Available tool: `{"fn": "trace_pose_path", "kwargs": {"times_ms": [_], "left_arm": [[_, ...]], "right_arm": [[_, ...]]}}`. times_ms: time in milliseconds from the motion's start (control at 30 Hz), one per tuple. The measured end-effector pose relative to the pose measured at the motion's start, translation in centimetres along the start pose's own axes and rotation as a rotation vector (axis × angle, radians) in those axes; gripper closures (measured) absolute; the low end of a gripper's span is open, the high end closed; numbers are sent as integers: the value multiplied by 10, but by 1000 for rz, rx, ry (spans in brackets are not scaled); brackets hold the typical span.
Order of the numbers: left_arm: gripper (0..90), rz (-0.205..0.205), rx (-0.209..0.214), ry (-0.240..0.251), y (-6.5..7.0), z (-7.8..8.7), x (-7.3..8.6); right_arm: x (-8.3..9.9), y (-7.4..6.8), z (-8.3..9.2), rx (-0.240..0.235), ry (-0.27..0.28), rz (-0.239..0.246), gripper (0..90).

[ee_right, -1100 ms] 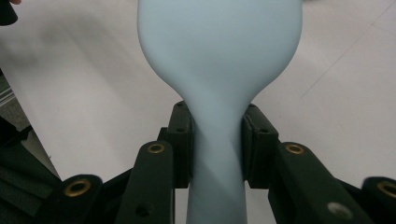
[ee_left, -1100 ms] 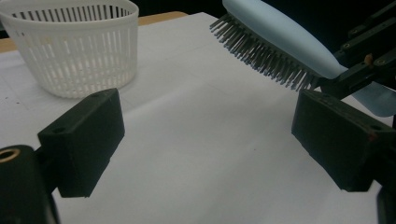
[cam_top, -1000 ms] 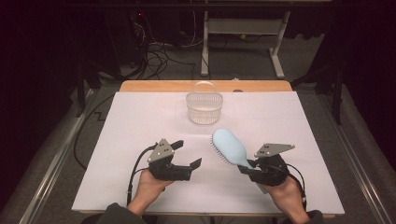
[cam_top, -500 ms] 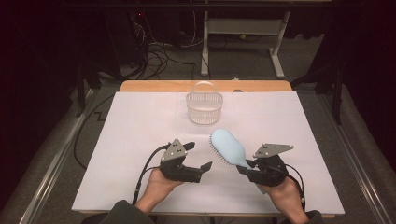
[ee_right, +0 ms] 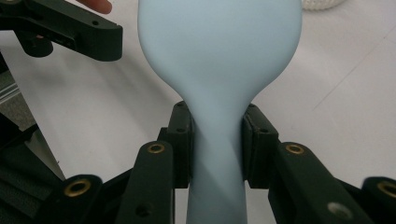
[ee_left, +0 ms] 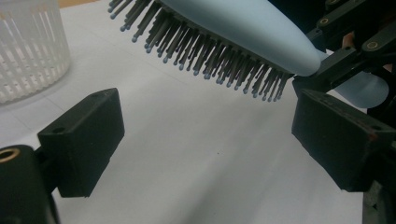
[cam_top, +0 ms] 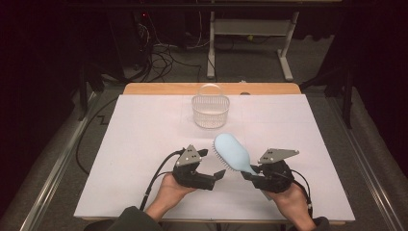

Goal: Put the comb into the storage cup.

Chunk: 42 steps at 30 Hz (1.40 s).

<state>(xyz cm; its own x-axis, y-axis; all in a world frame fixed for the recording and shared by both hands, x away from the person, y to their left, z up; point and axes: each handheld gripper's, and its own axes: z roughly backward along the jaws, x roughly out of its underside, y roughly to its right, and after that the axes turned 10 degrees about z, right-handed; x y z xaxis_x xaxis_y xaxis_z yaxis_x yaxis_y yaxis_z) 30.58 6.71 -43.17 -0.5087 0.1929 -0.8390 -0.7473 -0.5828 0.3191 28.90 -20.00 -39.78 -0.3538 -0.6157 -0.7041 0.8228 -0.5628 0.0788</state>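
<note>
A pale blue hairbrush (cam_top: 232,153) is held above the white table sheet, head pointing up-left, dark bristles facing down. My right gripper (cam_top: 253,172) is shut on its handle; in the right gripper view both pads squeeze the hairbrush (ee_right: 218,70) at the neck. My left gripper (cam_top: 215,173) stands open just left of it, jaws wide apart and nothing between them. In the left gripper view the hairbrush (ee_left: 243,28) hangs ahead and above, bristles down, with the right gripper's jaws on its neck at the right edge.
A clear ribbed plastic basket (cam_top: 210,109) with a handle stands at the back middle of the white sheet (cam_top: 134,139); it shows at the upper left as the basket (ee_left: 28,51). Cables and table legs lie on the floor beyond the table's wooden far edge (cam_top: 159,88).
My left gripper has slid right toward the brush, closing the gap to it. The right gripper and brush have stayed nearly still.
</note>
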Motion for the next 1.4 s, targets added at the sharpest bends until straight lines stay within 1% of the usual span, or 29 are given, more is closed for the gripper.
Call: {"fn": "trace_pose_path", "kwargs": {"times_ms": [133, 233, 300, 433, 600, 700, 1033, 1133, 1300, 1400], "left_arm": [[86, 2, 18, 2, 1, 0, 0], [86, 0, 21, 0, 2, 0, 0], [86, -8, 21, -1, 2, 0, -1], [85, -7, 27, -4, 3, -1, -1], [85, -4, 36, -6, 4, -1, -1], [85, 2, 40, -2, 3, -1, -1], [84, 32, 49, 8, 3, -1, -3], [85, 32, 46, 8, 3, -1, -3], [85, 53, 42, 11, 1, 1, -4], [86, 59, 41, 18, 1, 2, -5]], "right_arm": [[-2, -3, -3, -4, -2, 8, 696], [-3, -5, -5, -12, -6, 14, 696], [-4, -5, -7, -17, -3, 21, 696], [-5, -8, -7, -19, 9, 33, 696], [-6, -9, -10, -30, 11, 23, 696], [-6, -9, -12, -45, 20, 22, 696], [-10, -13, -16, -45, 29, 28, 695], [-11, -13, -18, -48, 26, 28, 696], [-13, -16, -24, -51, 15, 36, 696], [-15, -19, -27, -51, 12, 46, 696]]}}
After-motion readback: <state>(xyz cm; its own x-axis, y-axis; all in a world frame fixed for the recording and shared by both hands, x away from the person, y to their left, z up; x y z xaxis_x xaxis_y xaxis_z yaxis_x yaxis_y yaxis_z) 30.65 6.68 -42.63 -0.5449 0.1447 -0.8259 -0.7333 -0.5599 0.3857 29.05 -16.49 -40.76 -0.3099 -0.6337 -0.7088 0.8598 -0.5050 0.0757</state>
